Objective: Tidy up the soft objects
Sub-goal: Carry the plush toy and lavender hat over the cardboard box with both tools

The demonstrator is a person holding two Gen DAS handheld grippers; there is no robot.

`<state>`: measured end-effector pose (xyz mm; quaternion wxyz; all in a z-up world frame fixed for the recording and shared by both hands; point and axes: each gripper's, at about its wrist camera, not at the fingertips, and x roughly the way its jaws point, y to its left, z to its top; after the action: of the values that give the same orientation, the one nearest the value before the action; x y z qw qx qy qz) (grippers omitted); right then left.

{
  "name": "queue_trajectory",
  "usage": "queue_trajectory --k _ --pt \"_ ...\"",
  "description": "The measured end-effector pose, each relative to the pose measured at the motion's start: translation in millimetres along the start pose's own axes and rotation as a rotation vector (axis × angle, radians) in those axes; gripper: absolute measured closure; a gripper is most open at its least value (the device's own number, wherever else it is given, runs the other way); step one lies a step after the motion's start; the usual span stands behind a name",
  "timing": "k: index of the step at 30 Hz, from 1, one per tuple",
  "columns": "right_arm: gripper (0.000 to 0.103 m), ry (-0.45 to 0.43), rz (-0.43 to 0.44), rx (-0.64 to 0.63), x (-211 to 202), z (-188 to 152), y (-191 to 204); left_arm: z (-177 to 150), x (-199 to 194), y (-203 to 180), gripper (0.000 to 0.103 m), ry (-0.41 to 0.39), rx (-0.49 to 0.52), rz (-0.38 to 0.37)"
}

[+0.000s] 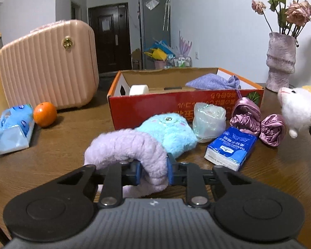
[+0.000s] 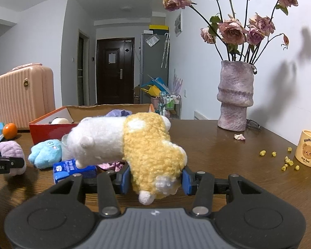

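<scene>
the left gripper (image 1: 153, 171) has its blue pads pressed in on a fluffy lilac headband (image 1: 126, 145), which arches up and off to the left of the fingers. just beyond it lies a pale blue plush (image 1: 168, 132), touching the headband. ahead and a little right sit a blue tissue pack (image 1: 231, 147) and a clear crinkled plastic wrap (image 1: 209, 120), with shiny pink scrunchies (image 1: 257, 122) further right. off to the left are a soft tissue packet (image 1: 12, 130) and an orange (image 1: 45, 114). behind the plush stands the red cardboard box (image 1: 155, 105), open-topped, holding a purple cloth (image 1: 215, 82) and a white tape roll (image 1: 139, 89). far left, behind the orange, is a pink ribbed case (image 1: 47, 66); far right, a mauve vase (image 1: 281, 62) of dried roses.

the right gripper (image 2: 155, 179) is closed onto the yellow rear end of a white and yellow plush animal (image 2: 134, 145), whose white head points ahead and left, raised off the wooden table (image 2: 228, 166). far to the right sit a butterbear mug (image 2: 309, 148) and scattered popcorn bits (image 2: 288, 161).
</scene>
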<state>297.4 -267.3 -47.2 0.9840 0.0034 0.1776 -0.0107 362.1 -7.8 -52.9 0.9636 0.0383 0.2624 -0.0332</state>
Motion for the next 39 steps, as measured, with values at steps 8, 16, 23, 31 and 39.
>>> queue_trajectory --k 8,16,23,31,39 --pt "0.056 -0.018 0.019 -0.007 -6 0 8 -1 -24 0 0.080 -0.079 -0.007 0.023" --pt "0.056 -0.036 0.040 -0.005 -11 1 16 -1 -41 -2 0.080 -0.127 -0.016 0.034" --pt "0.056 -0.055 0.052 0.006 -13 3 23 3 -54 -5 0.080 -0.170 -0.030 0.040" --pt "0.056 -0.076 0.067 0.014 -10 7 35 10 -61 -13 0.080 -0.208 -0.040 0.035" --pt "0.056 -0.101 0.077 0.031 -4 13 41 19 -62 -21 0.080 -0.239 -0.057 0.033"
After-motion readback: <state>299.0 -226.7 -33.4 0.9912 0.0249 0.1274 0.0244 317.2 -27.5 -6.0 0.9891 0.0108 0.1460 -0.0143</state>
